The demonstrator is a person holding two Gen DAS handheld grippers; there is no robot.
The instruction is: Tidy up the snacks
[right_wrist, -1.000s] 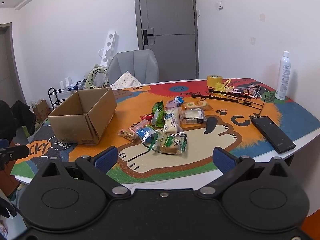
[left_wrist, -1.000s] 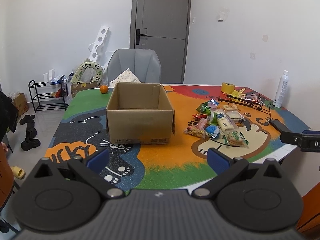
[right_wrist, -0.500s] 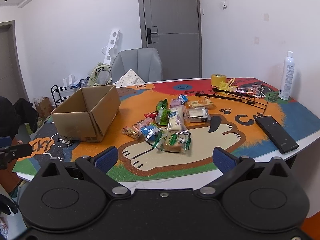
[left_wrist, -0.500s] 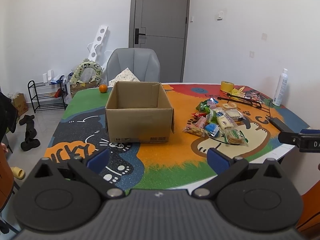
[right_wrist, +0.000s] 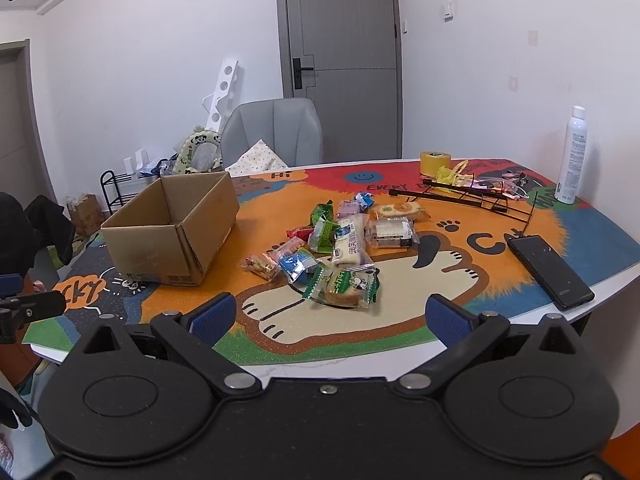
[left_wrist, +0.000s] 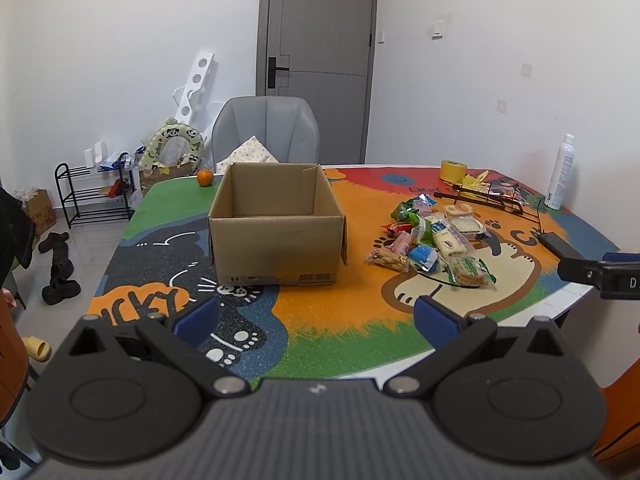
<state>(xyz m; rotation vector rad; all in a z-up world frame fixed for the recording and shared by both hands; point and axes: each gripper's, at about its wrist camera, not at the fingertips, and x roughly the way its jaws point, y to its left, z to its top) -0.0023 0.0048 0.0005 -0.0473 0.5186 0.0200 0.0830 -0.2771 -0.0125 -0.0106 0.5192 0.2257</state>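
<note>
Hovering short of the table's (right_wrist: 608,280) near edge: left gripper (left_wrist: 316,316) and right gripper (right_wrist: 334,314), jaws spread wide, gripping nothing. Lying mid-table: snacks (right_wrist: 340,244), heaped. Sitting left of them, apart: open box (left_wrist: 276,226). Resting far left: orange (left_wrist: 205,177).

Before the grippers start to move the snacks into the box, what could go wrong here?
The snack pile overlaps, so the open right gripper may pinch two packets together. The black phone lies near the table edge; a sweep could knock it off. The cardboard box looks empty and may slide.
</note>
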